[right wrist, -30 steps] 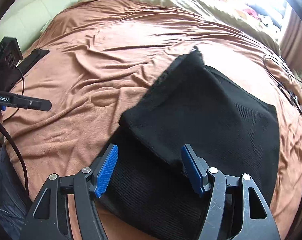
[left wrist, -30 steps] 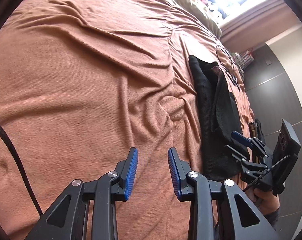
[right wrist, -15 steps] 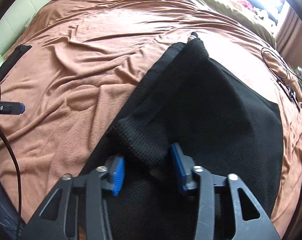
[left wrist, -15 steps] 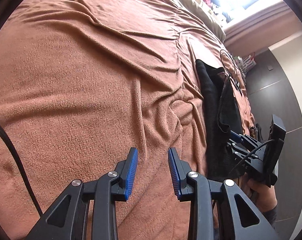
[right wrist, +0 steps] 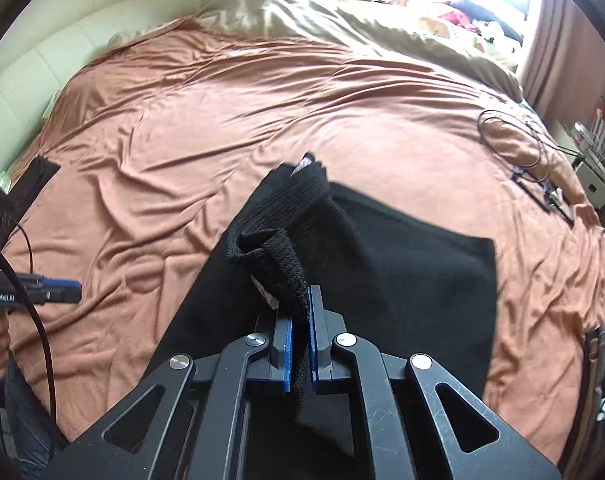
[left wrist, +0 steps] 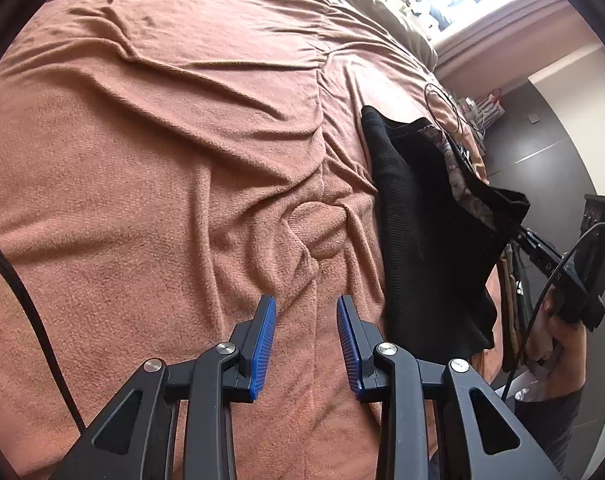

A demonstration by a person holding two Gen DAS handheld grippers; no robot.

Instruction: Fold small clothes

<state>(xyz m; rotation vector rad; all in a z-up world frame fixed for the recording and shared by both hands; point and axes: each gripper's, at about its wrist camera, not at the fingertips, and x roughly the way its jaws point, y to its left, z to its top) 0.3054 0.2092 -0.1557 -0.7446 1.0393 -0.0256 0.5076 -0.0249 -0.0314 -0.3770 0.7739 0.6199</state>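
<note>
Early stage. Black garment [right wrist: 414, 272] spread on orange bedspread [right wrist: 222, 128], no finished fold visible. Right gripper [right wrist: 300, 344] clamped on knit edge, corner raised off bed. Left gripper [left wrist: 306, 336] parted, empty, above bare blanket beside garment. Remaining by judgement: carry edge across, flatten, repeat folds.

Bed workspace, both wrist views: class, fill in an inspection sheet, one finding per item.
Surface: bed with wrinkled orange blanket.
Job's things: black garment spread on the blanket, one corner lifted.
Clutter: dark strip at the bed's left edge.
Grippers: right claw shut on the garment's corner; left claw open, holding nothing, over bare blanket.
Cables: thin looped wire on the bed's right side.
Surroundings: bright window, curtain, pale headboard.
</note>
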